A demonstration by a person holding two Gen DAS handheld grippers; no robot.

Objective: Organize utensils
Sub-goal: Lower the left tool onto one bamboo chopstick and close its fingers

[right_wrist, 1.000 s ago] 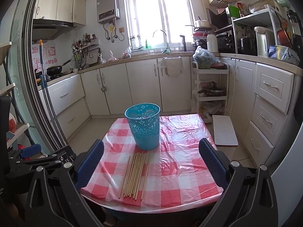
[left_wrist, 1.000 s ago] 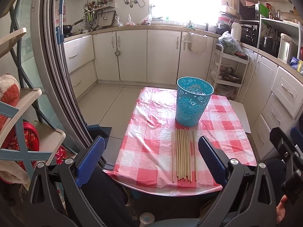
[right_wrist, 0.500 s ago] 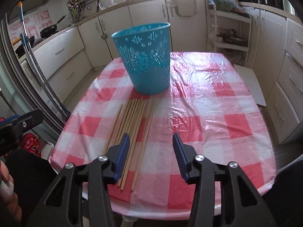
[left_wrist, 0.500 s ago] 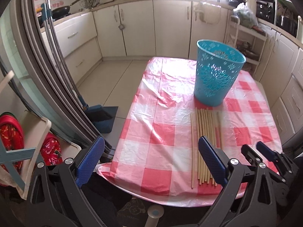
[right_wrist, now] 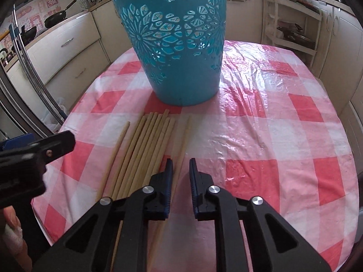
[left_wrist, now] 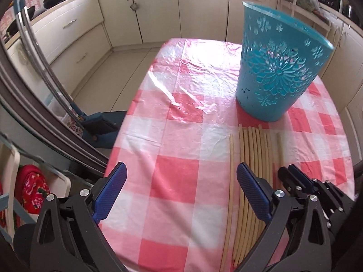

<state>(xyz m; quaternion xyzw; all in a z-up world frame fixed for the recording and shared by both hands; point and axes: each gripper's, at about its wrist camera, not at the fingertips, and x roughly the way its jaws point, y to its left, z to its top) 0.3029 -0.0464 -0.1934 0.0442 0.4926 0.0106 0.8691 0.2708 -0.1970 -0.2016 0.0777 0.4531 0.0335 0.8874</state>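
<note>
**A:** How should that pick have gone?

**B:** The right gripper (right_wrist: pixel 180 168) was closing its jaws around the rightmost chopstick (right_wrist: pixel 184 136), which lay slightly apart from the bundle of chopsticks (right_wrist: pixel 147 145) on the bench (right_wrist: pixel 283 136), just in front of the teal basket (right_wrist: pixel 179 52). The pads weren't pressing yet. I'd have kept the jaws square across that one stick, clear of its neighbours.

**A:** And the poses?

**B:** Both pointed steeply down. The left gripper (left_wrist: pixel 180 195) hung wide open and empty over the cloth, its right pad above the bundle's left side.
</note>
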